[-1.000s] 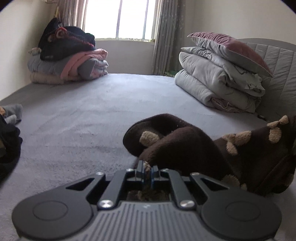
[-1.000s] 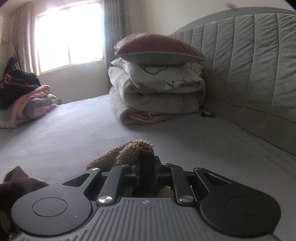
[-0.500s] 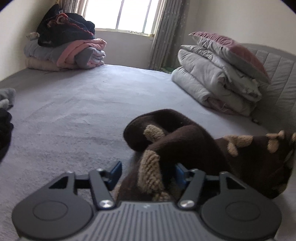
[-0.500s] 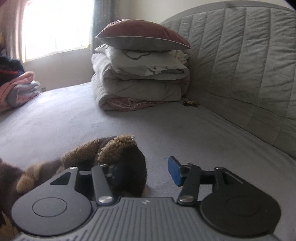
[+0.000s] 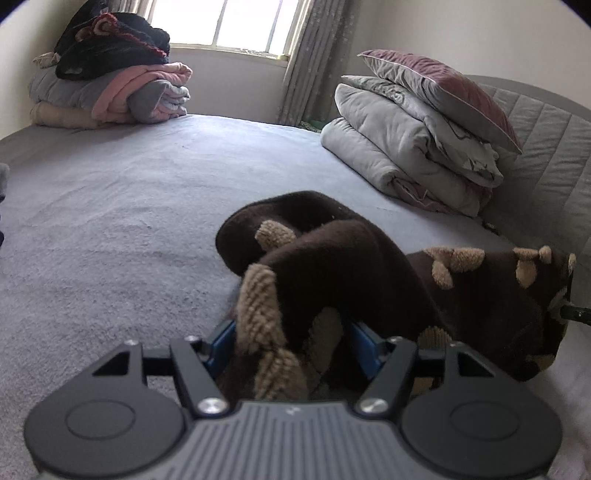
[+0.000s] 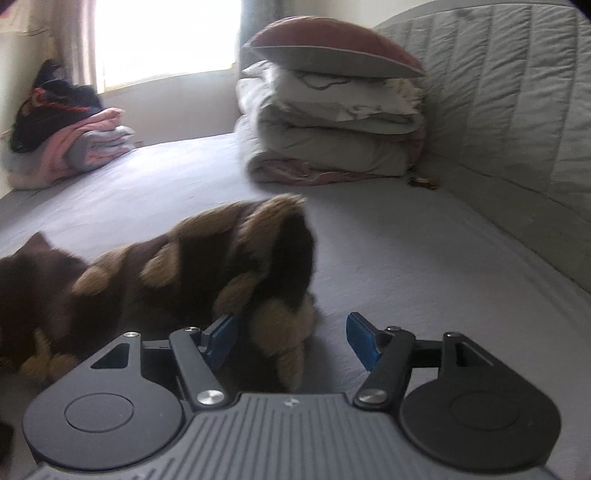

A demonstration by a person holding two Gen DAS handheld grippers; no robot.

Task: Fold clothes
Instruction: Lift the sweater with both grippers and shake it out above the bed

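On the grey bed (image 5: 122,206), your left tool (image 5: 291,345) sits low over the sheet with its blue pads spread wide, and a bunched fold of the brown fleece garment (image 5: 332,266) with tan tufts fills the gap between them — the cloth lies loose there, not pinched. From that fold the garment runs away to the right in a rumpled heap across the bed, its far end rising near the right edge of the left view. Further right, your right tool (image 6: 291,339) is also parted wide: the garment's (image 6: 207,266) other end droops against the left pad (image 6: 221,338), while the right pad (image 6: 362,341) stands clear over bare sheet. The right view is blurred, so you cannot tell whether the cloth rests on that pad or only brushes it. Beyond the garment, a stack of folded clothes (image 5: 107,88) sits at the far left corner under the window (image 5: 221,22), and a pile of grey quilts (image 5: 406,147) topped by a mauve pillow (image 5: 439,88) leans by the padded headboard (image 6: 517,110) on the right.
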